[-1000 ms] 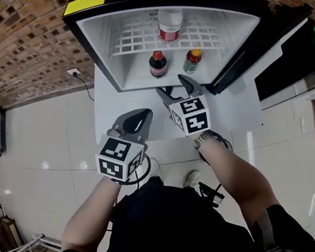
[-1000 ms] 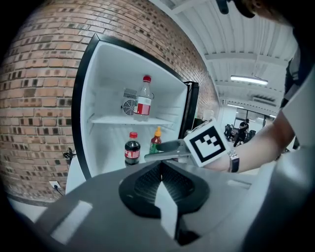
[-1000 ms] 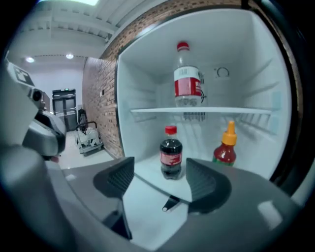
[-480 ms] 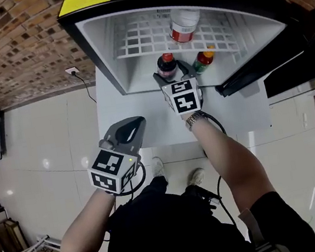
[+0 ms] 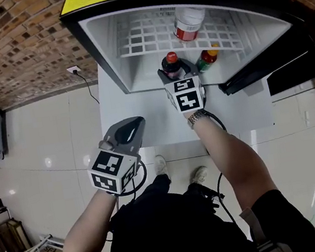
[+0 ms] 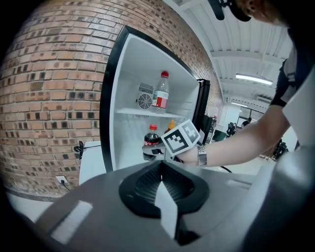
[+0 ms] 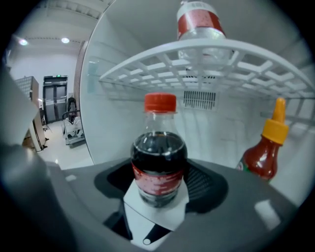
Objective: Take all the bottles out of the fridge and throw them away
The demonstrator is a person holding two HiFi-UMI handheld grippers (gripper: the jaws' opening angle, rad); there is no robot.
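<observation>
Brick wall (image 5: 6, 46) behind; black fridge (image 5: 102, 48) with a white liner stands open on a white table (image 5: 143, 113), at 12 o'clock from the person.

Cola bottle (image 7: 158, 157): upright on the fridge floor, red cap, dark liquid almost to the shoulder. Judged fairly heavy. Thin plastic wall should give under hard squeeze. Round and smooth, possibly slick if cold. Best hold is the red-labelled waist, below the shoulder.

Right gripper (image 5: 174, 75): jaws wide, just been closing, cola bottle between them. The ribbed pads seem not yet pressing, though the gap is hard to judge.

Left gripper (image 5: 136, 123): jaws together, empty, held back at 7 o'clock.

Sauce bottle (image 7: 263, 157), tapered yellow nozzle, at 3 o'clock of the cola. Clear red-label bottle (image 7: 199, 24) on the white wire shelf (image 7: 162, 64), at 12 o'clock.
</observation>
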